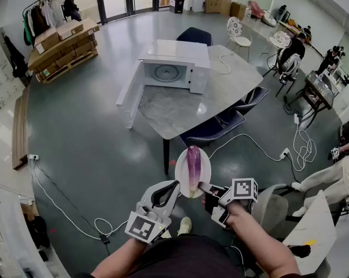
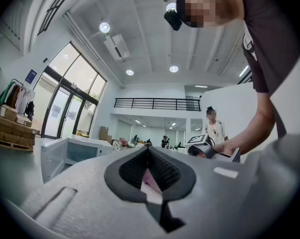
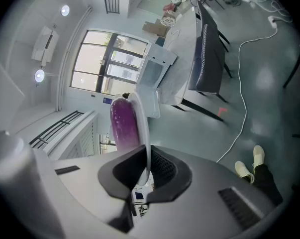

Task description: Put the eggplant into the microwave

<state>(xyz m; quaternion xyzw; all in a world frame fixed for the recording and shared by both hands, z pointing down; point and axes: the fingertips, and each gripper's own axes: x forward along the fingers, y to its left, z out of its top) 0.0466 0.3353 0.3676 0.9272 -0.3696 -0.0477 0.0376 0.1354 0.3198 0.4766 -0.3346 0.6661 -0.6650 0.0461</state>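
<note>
A purple eggplant (image 1: 193,161) lies on a white plate (image 1: 181,169) held in the air in front of the table (image 1: 180,112). My left gripper (image 1: 175,185) is shut on the plate's near-left rim and my right gripper (image 1: 202,185) on its near-right rim. In the left gripper view the jaws (image 2: 149,176) pinch a sliver of plate (image 2: 152,196). From the right gripper (image 3: 146,171), the plate (image 3: 144,128) stands edge-on with the eggplant (image 3: 122,121) behind it. The white microwave (image 1: 174,62) sits on the table's far end, its door (image 1: 129,94) swung wide open.
Dark blue chairs (image 1: 217,129) are tucked along the table's right side, close to the plate. White cables (image 1: 301,146) trail across the floor at right. Cardboard boxes on a pallet (image 1: 61,48) stand far left. People sit at desks at the back right.
</note>
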